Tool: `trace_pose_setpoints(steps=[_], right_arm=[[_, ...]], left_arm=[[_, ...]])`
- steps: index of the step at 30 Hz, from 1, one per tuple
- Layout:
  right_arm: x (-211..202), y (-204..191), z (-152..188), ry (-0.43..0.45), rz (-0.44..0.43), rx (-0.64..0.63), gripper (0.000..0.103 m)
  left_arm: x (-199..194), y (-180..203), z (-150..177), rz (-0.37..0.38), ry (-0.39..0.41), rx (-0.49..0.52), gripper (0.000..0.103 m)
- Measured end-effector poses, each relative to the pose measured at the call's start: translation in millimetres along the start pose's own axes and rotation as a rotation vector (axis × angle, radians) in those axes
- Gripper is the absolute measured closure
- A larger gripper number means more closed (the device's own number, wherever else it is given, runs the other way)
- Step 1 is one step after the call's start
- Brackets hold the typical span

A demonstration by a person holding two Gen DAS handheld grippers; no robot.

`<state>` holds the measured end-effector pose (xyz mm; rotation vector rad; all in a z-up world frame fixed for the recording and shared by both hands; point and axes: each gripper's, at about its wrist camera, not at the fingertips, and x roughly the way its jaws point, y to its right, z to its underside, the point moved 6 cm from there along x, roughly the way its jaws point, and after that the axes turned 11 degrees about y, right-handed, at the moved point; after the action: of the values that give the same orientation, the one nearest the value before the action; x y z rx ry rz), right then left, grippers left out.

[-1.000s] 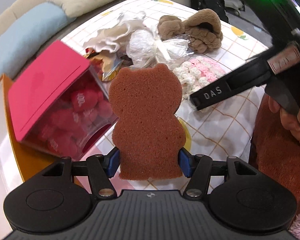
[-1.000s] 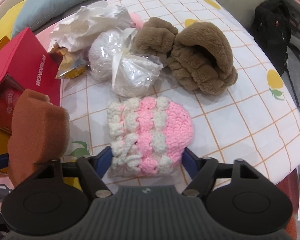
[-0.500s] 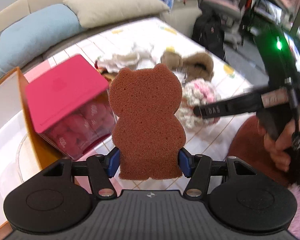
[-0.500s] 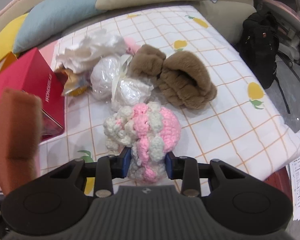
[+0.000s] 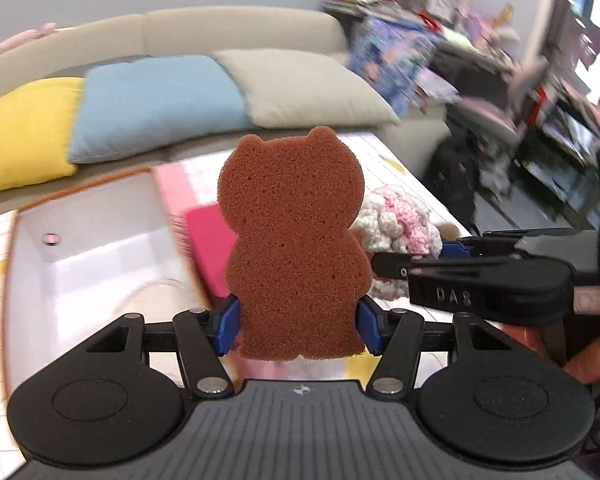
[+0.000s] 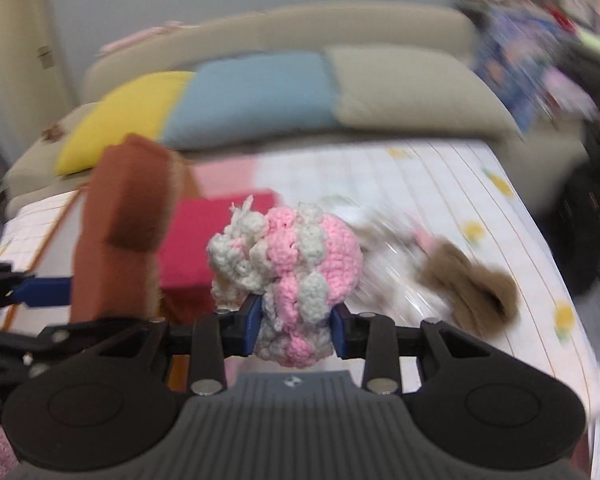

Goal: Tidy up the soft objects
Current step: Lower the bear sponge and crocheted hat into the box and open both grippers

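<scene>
Left gripper [image 5: 298, 320] clamps upright bear sponge [image 5: 294, 248]; right gripper [image 6: 296, 326] squeezes crochet piece [image 6: 288, 268]; only right view shows brown plush [image 6: 474, 300].

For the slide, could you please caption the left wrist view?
Left gripper clamps an upright bear-shaped brown sponge; beside it, the right gripper holds a pink-and-white crochet piece.
</scene>
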<state>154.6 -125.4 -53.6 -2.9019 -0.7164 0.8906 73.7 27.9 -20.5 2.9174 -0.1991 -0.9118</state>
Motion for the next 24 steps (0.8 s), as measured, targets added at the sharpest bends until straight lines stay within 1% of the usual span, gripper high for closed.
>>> trace_pose_setpoints(steps=[3, 4, 6, 8, 12, 16, 18, 21, 24], right_arm=[[7, -36, -16, 0.03, -0.06, -0.085, 0.068], [11, -47, -20, 0.034, -0.079, -0.102, 0.068], [20, -68, -26, 0.04, -0.115, -0.142, 0.068], [30, -91, -29, 0.042, -0.144, -0.196, 0.068], [55, -128, -32, 0.027, -0.184, -0.311, 0.068], [85, -157, -27, -0.024, -0.226, -0.429, 0.068], [100, -171, -19, -0.06, -0.242, -0.509, 0.067], [123, -183, -7, -0.122, -0.266, -0.603, 0.067], [142, -190, 3, -0.175, -0.28, -0.679, 0.067]], left_arm=[[-5, -29, -5, -0.079, 0.01, -0.018, 0.036], [-4, -38, -6, -0.109, -0.004, -0.004, 0.036], [-4, -57, -7, -0.192, -0.022, 0.035, 0.036], [-5, -74, -6, -0.243, -0.053, 0.037, 0.036], [1, -104, -4, -0.286, -0.088, 0.018, 0.036], [18, -129, 6, -0.314, -0.155, 0.001, 0.036], [29, -137, 11, -0.326, -0.199, 0.015, 0.035], [44, -147, 25, -0.352, -0.276, 0.065, 0.035], [59, -152, 34, -0.343, -0.329, 0.071, 0.035]])
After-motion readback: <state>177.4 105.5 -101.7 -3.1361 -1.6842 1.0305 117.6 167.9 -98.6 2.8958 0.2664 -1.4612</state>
